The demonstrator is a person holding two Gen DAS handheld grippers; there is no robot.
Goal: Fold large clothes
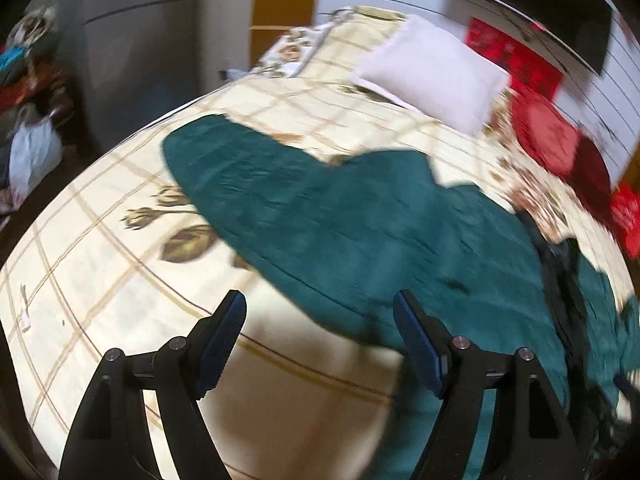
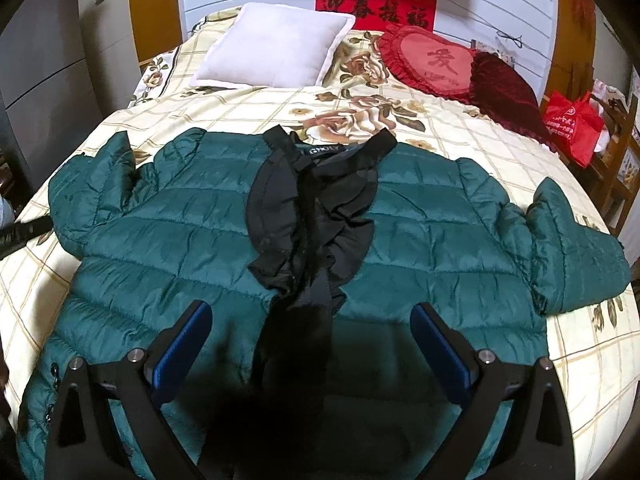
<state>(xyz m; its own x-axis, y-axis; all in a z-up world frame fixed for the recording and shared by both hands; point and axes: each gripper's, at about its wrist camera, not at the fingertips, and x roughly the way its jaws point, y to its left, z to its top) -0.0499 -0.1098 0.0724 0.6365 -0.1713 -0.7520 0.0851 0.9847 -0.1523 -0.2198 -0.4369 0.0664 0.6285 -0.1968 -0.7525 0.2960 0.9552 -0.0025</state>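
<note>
A dark green quilted puffer jacket point(image 2: 420, 232) lies flat and face up on the bed, sleeves spread to both sides, its black lining and collar point(image 2: 316, 208) showing down the middle. My right gripper point(image 2: 311, 318) is open and empty, above the jacket's lower middle. In the blurred left wrist view, the jacket point(image 1: 360, 216) stretches across the bedspread. My left gripper point(image 1: 319, 308) is open and empty, above the bedspread by the jacket's near edge. A dark object at the left edge of the right wrist view point(image 2: 24, 230) may be the left gripper.
The bed has a cream checked floral bedspread point(image 2: 440, 136). A white pillow point(image 2: 276, 46), a red heart cushion point(image 2: 432, 62) and a dark red cushion point(image 2: 508, 92) lie at the head. A red bag point(image 2: 572, 124) sits at the right. Bags and clothes pile up point(image 1: 28, 92) beside the bed.
</note>
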